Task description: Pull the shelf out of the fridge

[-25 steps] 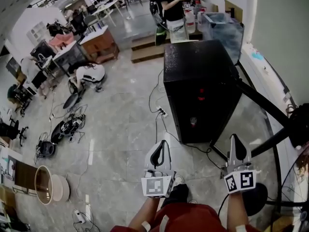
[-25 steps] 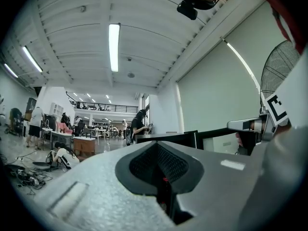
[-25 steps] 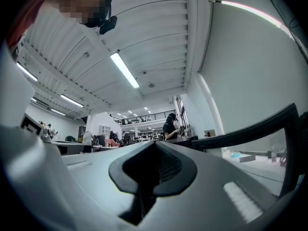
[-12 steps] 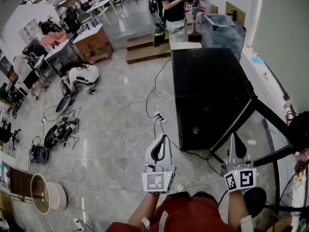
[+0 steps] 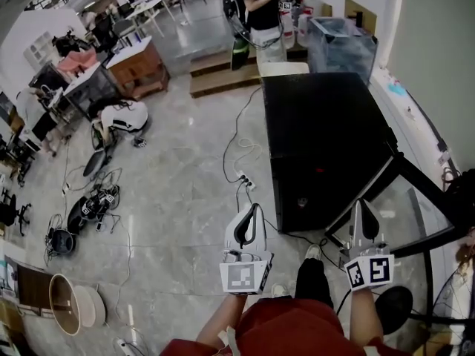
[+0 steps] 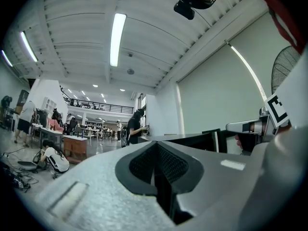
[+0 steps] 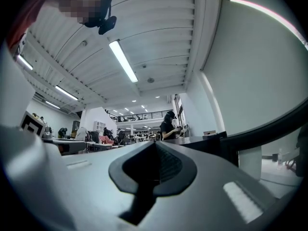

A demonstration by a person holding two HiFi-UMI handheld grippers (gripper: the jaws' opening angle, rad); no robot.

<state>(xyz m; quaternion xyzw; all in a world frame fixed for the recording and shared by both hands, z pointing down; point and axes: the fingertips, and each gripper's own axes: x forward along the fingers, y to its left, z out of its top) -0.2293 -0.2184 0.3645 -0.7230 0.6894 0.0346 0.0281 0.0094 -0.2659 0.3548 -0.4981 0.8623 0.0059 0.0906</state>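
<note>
We list:
- Fridge: black casing, matt.
- Floor: grey stone-look tiles, polished and glossy.
- Left gripper, right gripper: grey plastic shells, grainy matt finish, with black ribbed pads.
- Cabinet, 11 o'clock: brown wood.
- Bin, 1 o'clock: clear plastic.

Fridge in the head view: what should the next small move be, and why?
Probably bring the left gripper forward to the front of the fridge. The fridge looks closed, with no shelf showing. The left gripper and the right gripper both hang short of it, fingers shut on nothing. It likely has to be opened before anything can be pulled out.
</note>
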